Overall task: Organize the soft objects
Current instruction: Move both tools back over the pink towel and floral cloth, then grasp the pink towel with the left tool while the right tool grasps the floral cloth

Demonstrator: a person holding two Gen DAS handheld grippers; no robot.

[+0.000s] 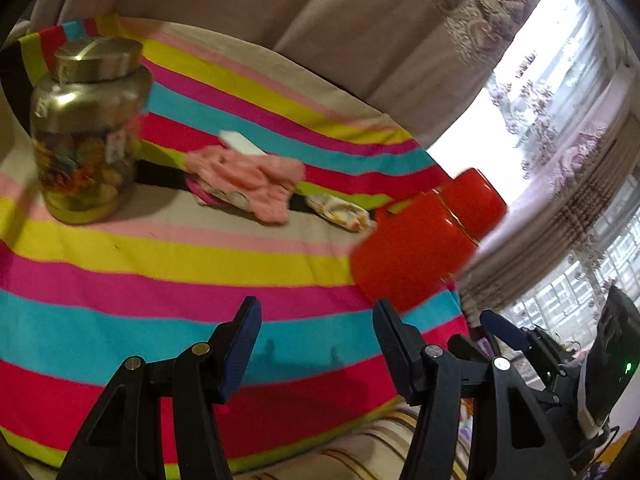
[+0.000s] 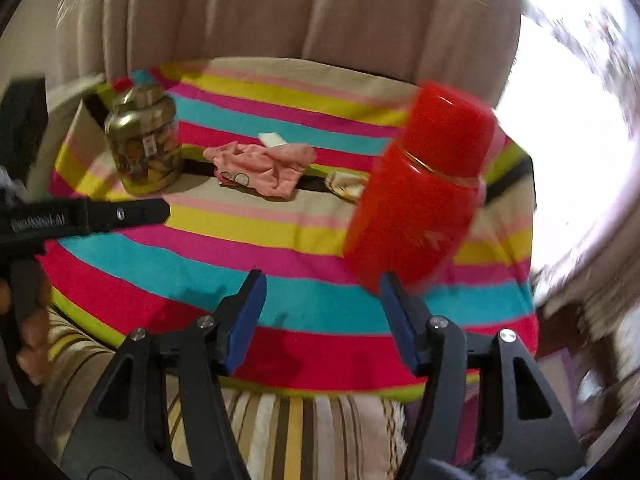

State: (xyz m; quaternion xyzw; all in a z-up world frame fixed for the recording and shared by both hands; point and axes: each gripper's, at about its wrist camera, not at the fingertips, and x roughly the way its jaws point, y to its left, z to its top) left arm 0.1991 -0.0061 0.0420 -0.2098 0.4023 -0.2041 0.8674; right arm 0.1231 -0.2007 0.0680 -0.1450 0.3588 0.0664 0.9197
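Both tongs empty & apart: left tongs (image 1: 316, 344) and right tongs (image 2: 322, 316) hover over striped cloth (image 1: 160, 264) on the counter, prob. lining up. Pink garment (image 1: 248, 180) lies crumpled mid-counter betw. jar (image 1: 86, 132) & red flask (image 1: 428, 236), unsorted.

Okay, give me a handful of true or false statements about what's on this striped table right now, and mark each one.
1. The gold-lidded glass jar stands upright on the striped cloth. True.
2. The crumpled pink fabric piece is clamped in the left gripper. False: it lies on the cloth, nothing between either gripper's jaws.
3. The red plastic canister is to the right of the pink fabric. True.
4. The right gripper is fully shut. False: its jaws stand apart.
5. The red canister has no lid. False: a red cap sits on it.
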